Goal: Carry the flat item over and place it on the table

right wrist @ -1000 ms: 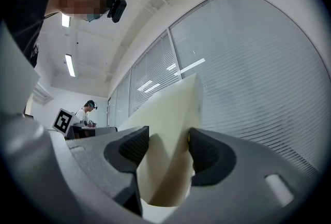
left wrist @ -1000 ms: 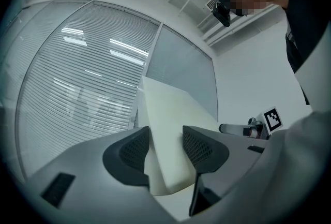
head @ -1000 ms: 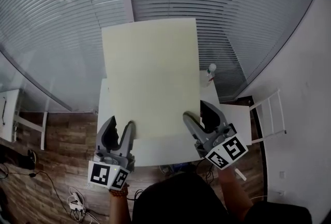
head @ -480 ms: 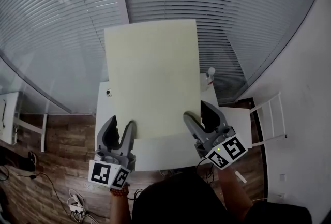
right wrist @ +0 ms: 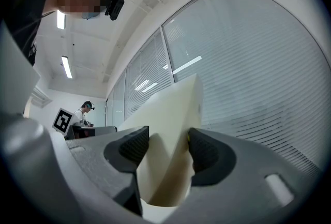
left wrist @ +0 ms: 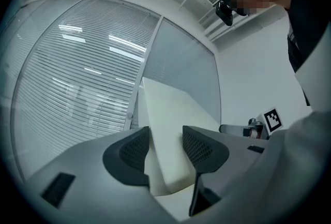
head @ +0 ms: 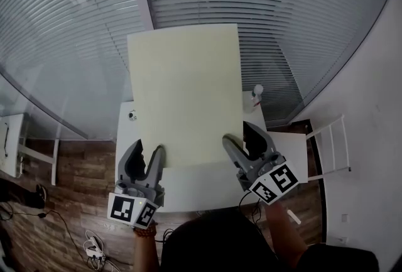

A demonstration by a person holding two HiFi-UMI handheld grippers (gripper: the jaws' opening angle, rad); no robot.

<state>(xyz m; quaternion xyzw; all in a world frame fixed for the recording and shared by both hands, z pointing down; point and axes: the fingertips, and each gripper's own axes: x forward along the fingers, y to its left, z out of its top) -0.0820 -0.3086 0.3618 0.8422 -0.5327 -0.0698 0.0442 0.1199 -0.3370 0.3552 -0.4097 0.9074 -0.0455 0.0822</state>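
A large pale yellow flat foam board (head: 186, 92) is held up in the air above a small white table (head: 201, 183). My left gripper (head: 146, 163) is shut on the board's near left corner, and the board (left wrist: 166, 130) runs between its dark pads in the left gripper view. My right gripper (head: 242, 146) is shut on the near right corner; the board (right wrist: 166, 135) stands edge-on between its pads in the right gripper view. The board hides most of the tabletop.
A white spray bottle (head: 256, 93) stands at the table's far right corner and a small dark object (head: 132, 115) at its far left. A white chair (head: 317, 145) stands to the right. Glass walls with blinds (head: 264, 13) close the far side. Cables lie on the wooden floor (head: 69, 220).
The view has shifted a little relative to the table: its far left corner with the small dark object has come out from behind the board. Both grippers still hold the board.
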